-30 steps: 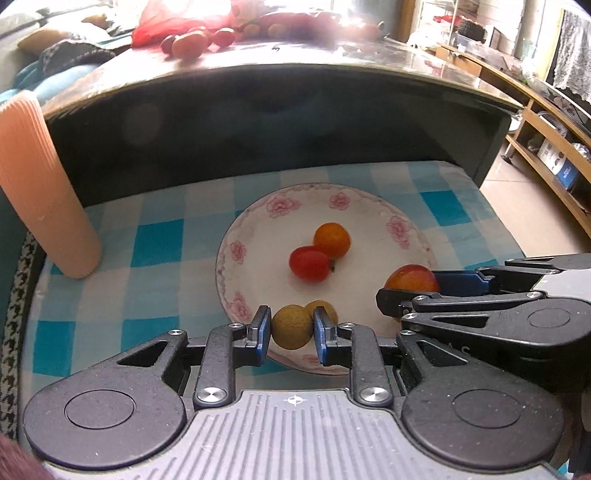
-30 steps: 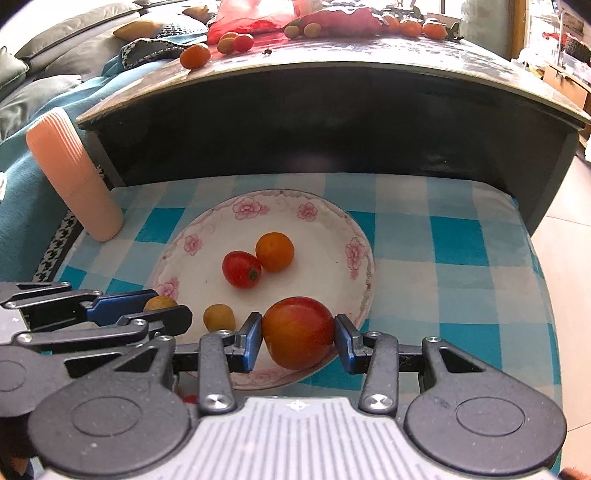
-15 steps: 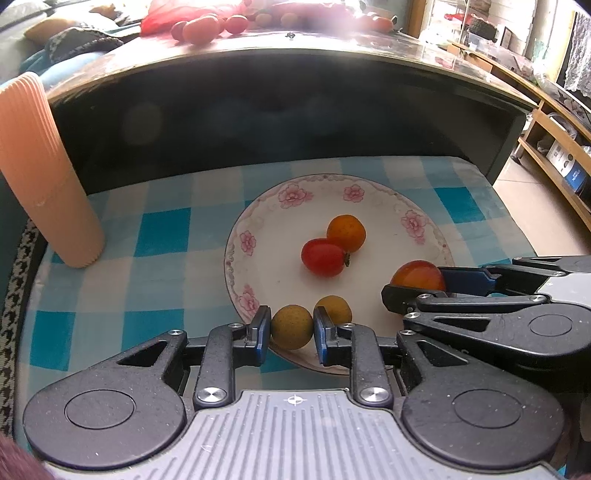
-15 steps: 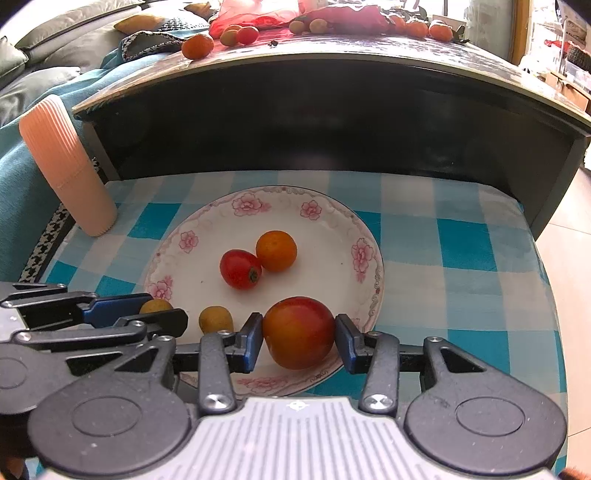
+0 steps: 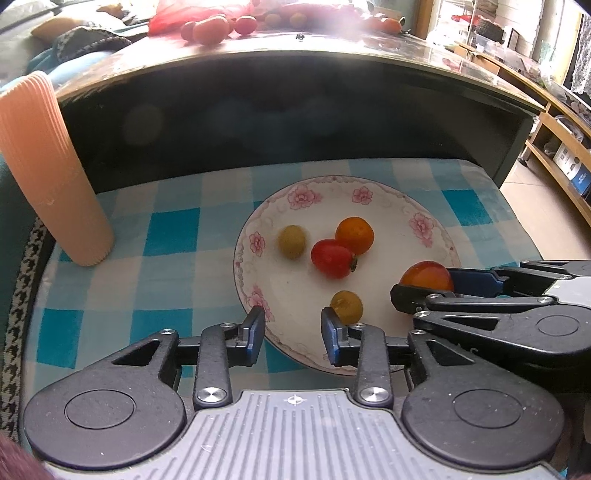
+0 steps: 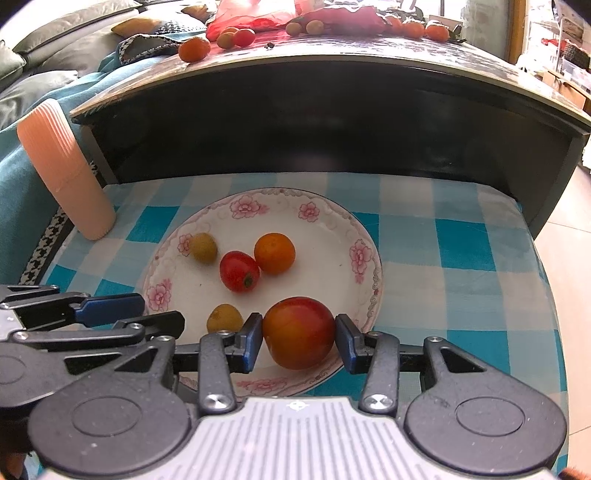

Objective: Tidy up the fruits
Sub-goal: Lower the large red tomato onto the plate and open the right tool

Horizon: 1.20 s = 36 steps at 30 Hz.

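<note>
A flowered white plate [image 5: 436, 240] [image 6: 332, 225] lies on the blue checked cloth. On it are an orange fruit [image 5: 354, 235] [image 6: 274, 253], a red tomato [image 5: 331, 258] [image 6: 239, 271] and two yellow-green fruits: one at the plate's left [image 5: 291, 242] [image 6: 203, 247], one near its front [image 5: 346, 305] [image 6: 223, 317]. My left gripper [image 5: 292, 329] [image 6: 129, 310] is open and empty over the plate's front rim. My right gripper [image 6: 299, 339] [image 5: 424, 286] is shut on a large red-orange fruit [image 6: 298, 332] [image 5: 426, 276] just above the plate.
A ribbed peach cup [image 5: 48, 173] [image 6: 64, 166] stands at the cloth's left edge. Behind the cloth rises a dark table [image 5: 295, 92] [image 6: 332, 74] with several loose fruits [image 5: 210, 26] [image 6: 194, 48] and a red bag [image 6: 258, 14]. Shelving [image 5: 554, 122] stands at the right.
My left gripper has opened and let go of the yellow-green fruit, which now lies farther back at the plate's left. The right gripper still holds its fruit.
</note>
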Available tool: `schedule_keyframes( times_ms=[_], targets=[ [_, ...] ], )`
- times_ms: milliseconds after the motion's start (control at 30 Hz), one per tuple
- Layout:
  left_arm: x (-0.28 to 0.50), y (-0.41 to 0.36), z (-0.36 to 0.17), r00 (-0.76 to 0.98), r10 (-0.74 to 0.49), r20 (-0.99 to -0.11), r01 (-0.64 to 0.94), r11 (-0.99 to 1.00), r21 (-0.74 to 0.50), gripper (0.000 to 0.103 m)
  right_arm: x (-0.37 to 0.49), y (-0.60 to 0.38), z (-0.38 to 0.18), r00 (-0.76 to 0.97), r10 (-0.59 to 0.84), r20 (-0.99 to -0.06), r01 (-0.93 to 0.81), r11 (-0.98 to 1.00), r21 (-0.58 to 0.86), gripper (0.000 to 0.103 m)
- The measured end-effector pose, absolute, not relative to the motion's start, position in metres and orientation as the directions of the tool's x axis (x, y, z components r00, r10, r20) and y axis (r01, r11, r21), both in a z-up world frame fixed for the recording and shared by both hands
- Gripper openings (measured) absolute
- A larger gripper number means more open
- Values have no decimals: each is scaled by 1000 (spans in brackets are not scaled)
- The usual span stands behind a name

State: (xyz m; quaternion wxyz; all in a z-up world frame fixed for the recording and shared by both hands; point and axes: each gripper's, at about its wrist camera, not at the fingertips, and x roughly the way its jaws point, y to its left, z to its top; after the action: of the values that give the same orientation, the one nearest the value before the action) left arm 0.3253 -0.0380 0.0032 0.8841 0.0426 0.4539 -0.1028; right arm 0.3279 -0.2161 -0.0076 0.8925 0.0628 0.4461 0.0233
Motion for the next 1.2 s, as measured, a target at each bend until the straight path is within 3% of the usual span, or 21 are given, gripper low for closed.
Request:
schedule_keyframes(
  times_ms=[800,1200],
  targets=[
    [315,-32,22,611,-155,-776,211,977,-28,59,313,-217,11,654,65,-754,49,991,128,56],
    [312,-33,24,611,-165,-774,223,974,-31,62,309,-222,14,659,75,-748,51,988,144,56]
  ],
)
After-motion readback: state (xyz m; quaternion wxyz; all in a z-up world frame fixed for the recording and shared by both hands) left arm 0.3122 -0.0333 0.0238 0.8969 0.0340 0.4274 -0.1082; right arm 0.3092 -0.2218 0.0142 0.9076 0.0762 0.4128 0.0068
